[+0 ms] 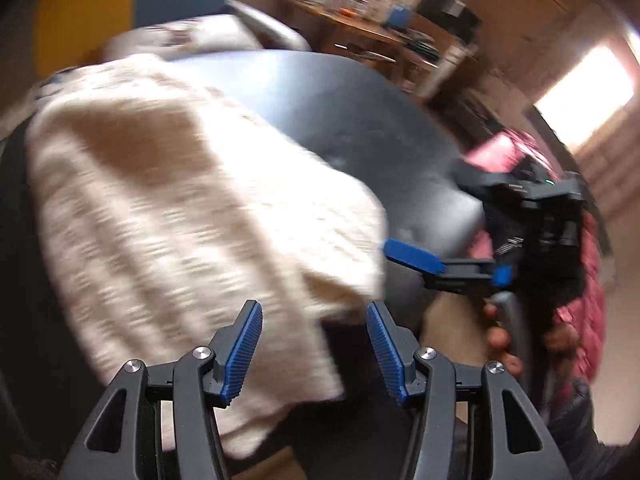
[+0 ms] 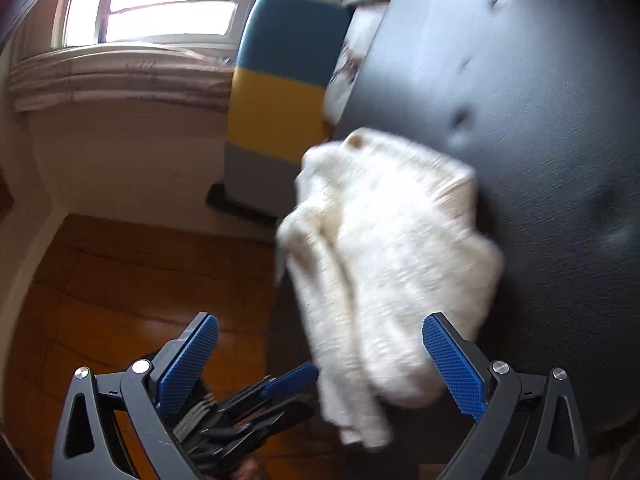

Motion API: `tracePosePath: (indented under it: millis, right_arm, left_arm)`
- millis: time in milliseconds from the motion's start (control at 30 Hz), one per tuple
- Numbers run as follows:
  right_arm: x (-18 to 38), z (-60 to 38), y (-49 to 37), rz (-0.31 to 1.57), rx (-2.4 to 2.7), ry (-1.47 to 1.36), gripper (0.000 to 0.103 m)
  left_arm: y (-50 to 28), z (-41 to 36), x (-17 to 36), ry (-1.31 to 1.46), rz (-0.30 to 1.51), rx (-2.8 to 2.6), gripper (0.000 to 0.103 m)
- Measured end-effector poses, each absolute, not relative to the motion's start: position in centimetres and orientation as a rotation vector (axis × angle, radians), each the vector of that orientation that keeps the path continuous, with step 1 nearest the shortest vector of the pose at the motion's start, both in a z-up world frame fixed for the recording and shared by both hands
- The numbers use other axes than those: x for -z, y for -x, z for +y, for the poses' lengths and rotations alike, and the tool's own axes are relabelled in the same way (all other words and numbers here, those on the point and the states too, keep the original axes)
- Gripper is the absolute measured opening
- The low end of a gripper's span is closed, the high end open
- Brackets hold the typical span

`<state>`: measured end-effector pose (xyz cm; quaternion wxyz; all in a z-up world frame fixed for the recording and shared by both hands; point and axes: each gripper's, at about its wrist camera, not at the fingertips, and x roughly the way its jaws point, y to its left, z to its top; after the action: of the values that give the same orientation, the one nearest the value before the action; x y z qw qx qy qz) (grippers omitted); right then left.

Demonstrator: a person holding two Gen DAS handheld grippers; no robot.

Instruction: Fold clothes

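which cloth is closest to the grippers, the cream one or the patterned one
The cream knit garment, draped over the near edge of the dark ottoman, right ahead of both open grippers. The white patterned cloth lies at the far edge by the blue-and-yellow cushion.

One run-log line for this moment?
left gripper: open | right gripper: open | cream knit garment: bunched on black surface, overhanging edge, unheld

Dark surface (image 2: pixel 540 120) bare past cream knit (image 2: pixel 392 248); knit overhangs its near edge, blocking both spread tools' paths there.
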<state>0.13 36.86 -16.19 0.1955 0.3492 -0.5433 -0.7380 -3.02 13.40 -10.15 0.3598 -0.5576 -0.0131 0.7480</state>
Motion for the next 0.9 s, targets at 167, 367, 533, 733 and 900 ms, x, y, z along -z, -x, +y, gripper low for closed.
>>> tracePosePath:
  millis: [167,367,533,733,900]
  right_arm:
    - [17.5,38.0,-1.2,-1.578,2.088,-0.993,0.103]
    - [18.7,37.8,-0.2,-1.588,2.112,-1.019,0.103]
    - [18.7,37.3,0.2,-1.551,2.152,-1.043,0.103]
    - [19.3,36.9,0.3,-1.52,2.208,-1.089,0.103]
    - [19.2,36.5,0.3,-1.491,2.239,-1.108,0.103]
  left_arm:
    - [4.0,15.1,12.9,1.514,-0.203,-1.766,0.055]
    - [4.8,15.4,14.3,1.494,-0.308,-1.807,0.054]
    - [6.5,16.0,16.4,1.55,-0.4,-1.811,0.041]
    - [7.7,15.1,19.7,1.648,-0.685,-1.731,0.011]
    - [8.3,12.6,15.0,1.388,-0.785,-1.747,0.004]
